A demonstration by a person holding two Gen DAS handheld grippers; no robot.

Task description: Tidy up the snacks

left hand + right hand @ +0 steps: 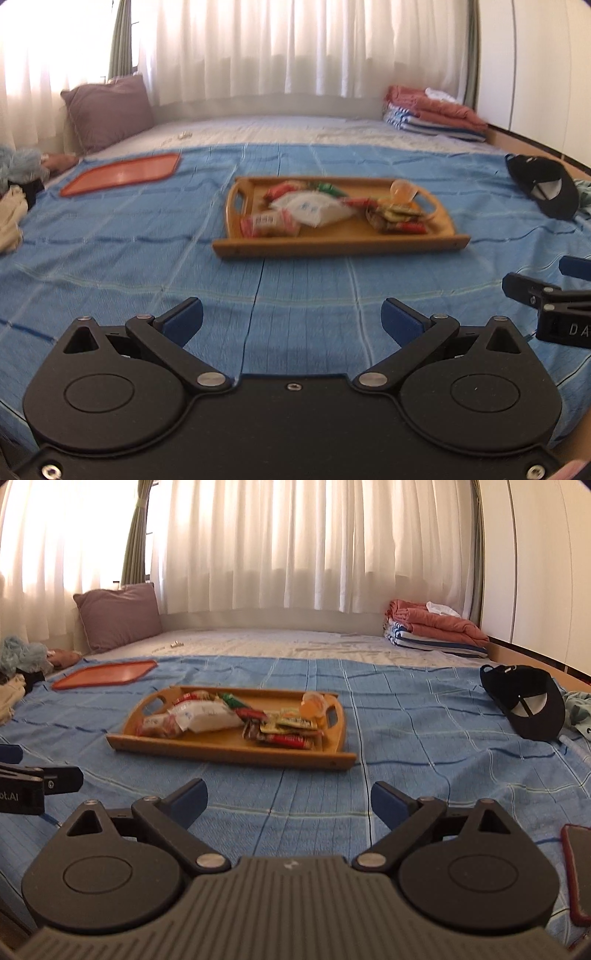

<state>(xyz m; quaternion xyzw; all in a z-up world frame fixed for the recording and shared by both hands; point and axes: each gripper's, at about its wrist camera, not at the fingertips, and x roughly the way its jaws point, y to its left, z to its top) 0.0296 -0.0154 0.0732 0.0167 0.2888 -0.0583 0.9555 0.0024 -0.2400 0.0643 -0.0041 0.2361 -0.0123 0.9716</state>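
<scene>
Two tools, the left tool [291,317] and the right tool [288,801], hang wide open and empty above the blue checked bedspread [406,720], well short of the shallow wooden tray [225,751] holding the loose pile of crinkly snack packets [258,720]. Because the packets overlap, a closing tool could pinch two together or crush one. Pushing against the light tray on the soft bed could tip it or slide it away.

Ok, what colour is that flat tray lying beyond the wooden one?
Orange-red. The flat tray shows sharpest in the right wrist view, beyond the wooden tray.
</scene>
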